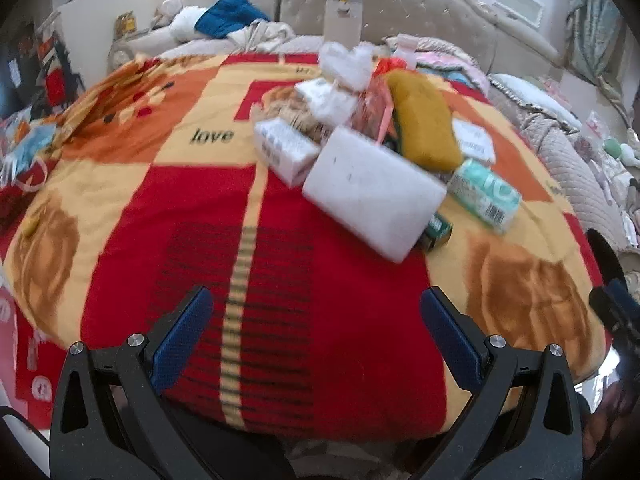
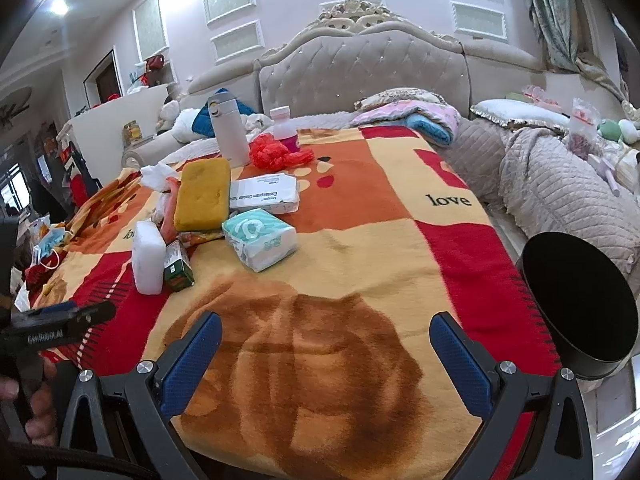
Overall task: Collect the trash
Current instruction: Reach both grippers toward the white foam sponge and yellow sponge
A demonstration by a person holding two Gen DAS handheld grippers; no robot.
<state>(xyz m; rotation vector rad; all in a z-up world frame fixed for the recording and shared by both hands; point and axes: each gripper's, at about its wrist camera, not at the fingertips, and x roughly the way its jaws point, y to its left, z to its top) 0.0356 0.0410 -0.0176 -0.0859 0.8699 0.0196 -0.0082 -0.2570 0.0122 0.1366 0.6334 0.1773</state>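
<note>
A pile of items lies on a red, orange and yellow blanket (image 1: 192, 208) (image 2: 360, 248): a white foam block (image 1: 372, 192) (image 2: 147, 256), a yellow sponge (image 1: 426, 124) (image 2: 203, 194), a teal tissue pack (image 1: 486, 194) (image 2: 260, 238), a small green box (image 1: 436, 234) (image 2: 178, 266), white medicine boxes (image 1: 286, 148) (image 2: 266, 194), crumpled white tissue (image 1: 344, 64) (image 2: 158, 176) and a red plastic bag (image 2: 278, 152). My left gripper (image 1: 316, 316) is open and empty, short of the pile. My right gripper (image 2: 326, 340) is open and empty above the blanket, to the right of the pile.
A black round bin (image 2: 580, 304) stands at the right edge of the blanket. A white flask (image 2: 228, 128) and a pink-based bottle (image 2: 282, 122) stand at the back. A face mask (image 2: 50, 240) lies at the left. A padded headboard (image 2: 360, 72) and pillows are behind.
</note>
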